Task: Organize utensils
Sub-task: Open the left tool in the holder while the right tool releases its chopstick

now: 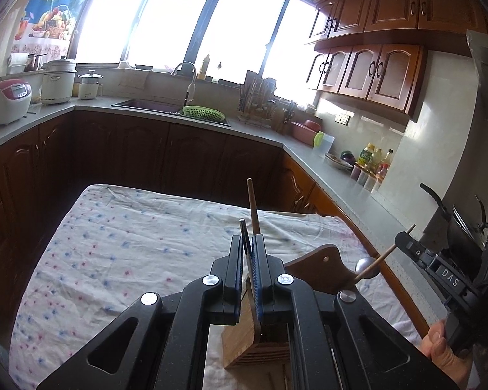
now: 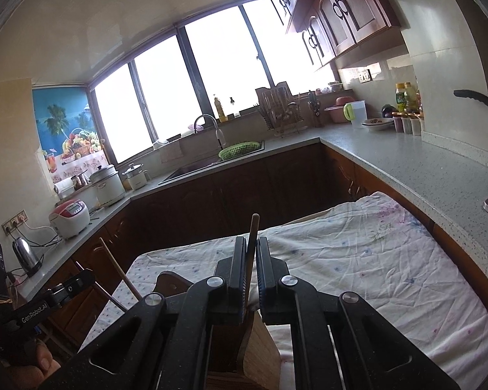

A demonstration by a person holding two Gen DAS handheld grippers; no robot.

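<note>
Cloth-draped table (image 1: 114,243) in a U-shaped kitchen, with open patterned fabric spreading left and ahead to the far edge, dark lower cabinets (image 1: 140,156) just beyond, and a grey counter (image 1: 341,182) running close along the table's right side. Near the front right of the table, a wooden utensil block (image 1: 244,338) standing upright, directly beneath both tools. Left gripper (image 1: 249,247) nearly closed, pinching a thin dark metal utensil (image 1: 244,234) that points up between the pads, with a brown wooden stick (image 1: 253,204) rising just behind it. Right gripper (image 2: 251,250) likewise narrowed to a slit around a wooden handle (image 2: 253,237) that stands nearly upright over the block (image 2: 260,344); actual contact with the pads hard to confirm. Seen from the left wrist view, the right tool (image 1: 439,266) just beside the block, a slim wooden stick (image 1: 387,253) crossing in front of it. Curved dark wooden board (image 1: 318,266) just behind the block. Little clearance between the two tools, ample room over the cloth to the left.
</note>
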